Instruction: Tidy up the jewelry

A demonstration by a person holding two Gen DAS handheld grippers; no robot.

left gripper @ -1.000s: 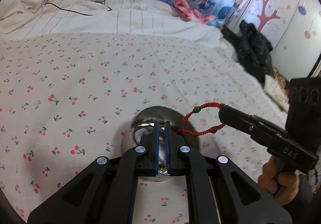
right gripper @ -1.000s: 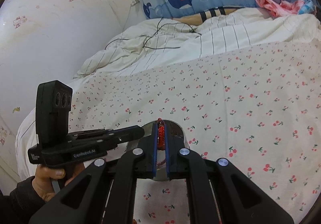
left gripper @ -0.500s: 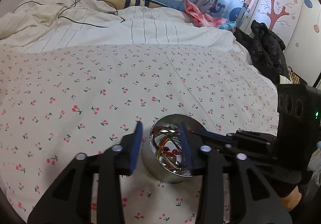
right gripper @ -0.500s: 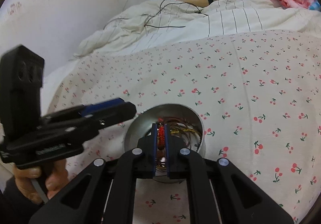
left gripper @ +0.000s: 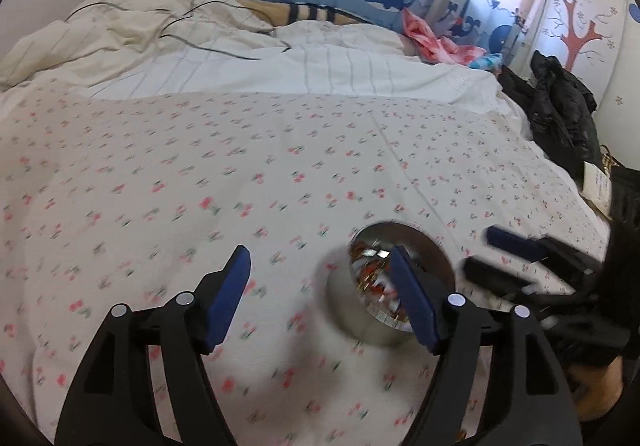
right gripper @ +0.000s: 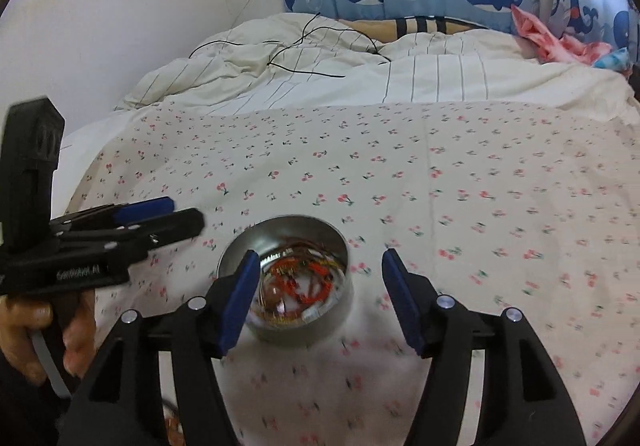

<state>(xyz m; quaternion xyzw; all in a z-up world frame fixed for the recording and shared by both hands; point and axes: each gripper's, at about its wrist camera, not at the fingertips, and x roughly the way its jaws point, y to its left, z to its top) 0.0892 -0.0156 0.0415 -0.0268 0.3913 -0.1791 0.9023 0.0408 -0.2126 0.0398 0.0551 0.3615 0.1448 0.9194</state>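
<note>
Left gripper (left gripper: pixel 320 298) and right gripper (right gripper: pixel 316 298): jaws just spread, released, nothing grasped; jewelry (right gripper: pixel 304 282) lies inside metal tin (right gripper: pixel 344 246), lower centre, on cherry-print sheet (right gripper: pixel 440 174).

White lettering is seen on the side of the left gripper (right gripper: pixel 120 224) in the right wrist view, but it is blurred; only a closing "AI" can be made out.
</note>
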